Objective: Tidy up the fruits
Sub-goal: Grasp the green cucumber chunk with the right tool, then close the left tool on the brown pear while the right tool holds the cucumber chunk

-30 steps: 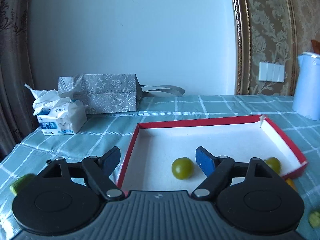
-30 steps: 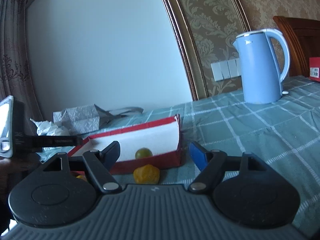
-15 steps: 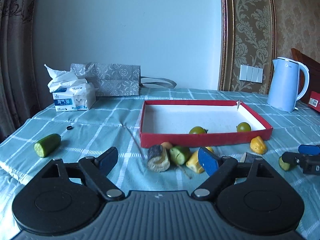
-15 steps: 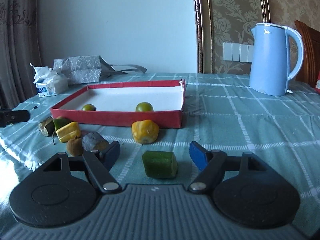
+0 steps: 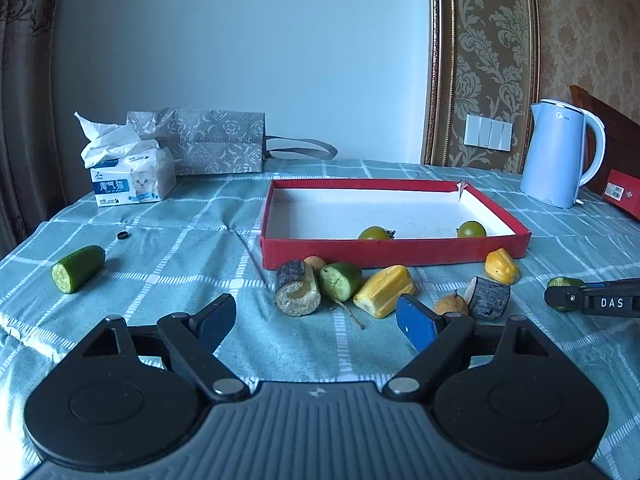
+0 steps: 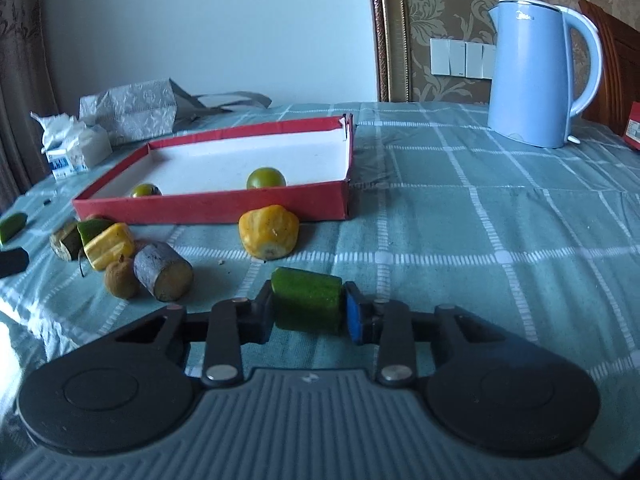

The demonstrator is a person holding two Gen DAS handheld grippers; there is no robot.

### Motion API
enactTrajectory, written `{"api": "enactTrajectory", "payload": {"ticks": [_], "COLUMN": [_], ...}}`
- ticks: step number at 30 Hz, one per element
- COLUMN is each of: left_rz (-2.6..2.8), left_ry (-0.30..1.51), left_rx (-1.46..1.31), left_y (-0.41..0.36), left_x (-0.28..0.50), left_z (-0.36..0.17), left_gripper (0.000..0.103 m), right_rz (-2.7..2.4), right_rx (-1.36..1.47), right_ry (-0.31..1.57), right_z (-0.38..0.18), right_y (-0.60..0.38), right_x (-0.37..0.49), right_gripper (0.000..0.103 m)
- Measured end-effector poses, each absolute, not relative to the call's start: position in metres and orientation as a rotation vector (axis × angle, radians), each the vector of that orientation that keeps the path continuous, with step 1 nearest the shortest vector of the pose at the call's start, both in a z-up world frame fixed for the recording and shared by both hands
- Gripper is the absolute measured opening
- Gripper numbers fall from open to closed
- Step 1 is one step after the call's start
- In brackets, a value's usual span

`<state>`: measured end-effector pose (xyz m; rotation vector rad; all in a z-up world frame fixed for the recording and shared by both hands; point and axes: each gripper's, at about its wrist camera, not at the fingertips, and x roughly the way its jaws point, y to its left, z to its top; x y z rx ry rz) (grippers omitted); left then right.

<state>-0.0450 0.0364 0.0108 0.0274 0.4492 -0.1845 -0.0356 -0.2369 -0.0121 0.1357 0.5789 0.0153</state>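
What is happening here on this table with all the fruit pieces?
A person with a handheld gripper in each hand is sorting cut fruit into a shallow red cardboard tray with a white inside. The right gripper has its jaws shut on a short green cucumber chunk lying on the checked green tablecloth. The left gripper is open, holding nothing. Two small round green fruits are in the tray; the other pieces lie outside it.
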Motion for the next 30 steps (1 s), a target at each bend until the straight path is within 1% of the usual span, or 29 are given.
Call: {"api": "enactTrajectory", "payload": {"ticks": [6, 18, 22, 30], "left_rz": [-0.249, -0.433, -0.472, -0.489], "left_ry": [0.433, 0.384, 0.419, 0.504], "left_rx": [0.080, 0.211, 0.264, 0.287], "left_y": [0.008, -0.051, -0.060, -0.066], "left_x": [-0.043, -0.046, -0.037, -0.011], "left_z": [0.012, 0.006, -0.001, -0.013], "left_gripper": [0.088, 0.088, 0.088, 0.088], "right_rz": [0.019, 0.020, 0.023, 0.028], "right_rx": [0.208, 0.311, 0.324, 0.343], "right_ry": [0.527, 0.503, 0.495, 0.487], "right_z": [-0.009, -0.012, -0.012, -0.012], "right_y": [-0.246, -0.262, -0.263, -0.266], "right_x": [-0.042, -0.044, -0.045, -0.047], "right_gripper": [0.033, 0.033, 0.033, 0.033]}}
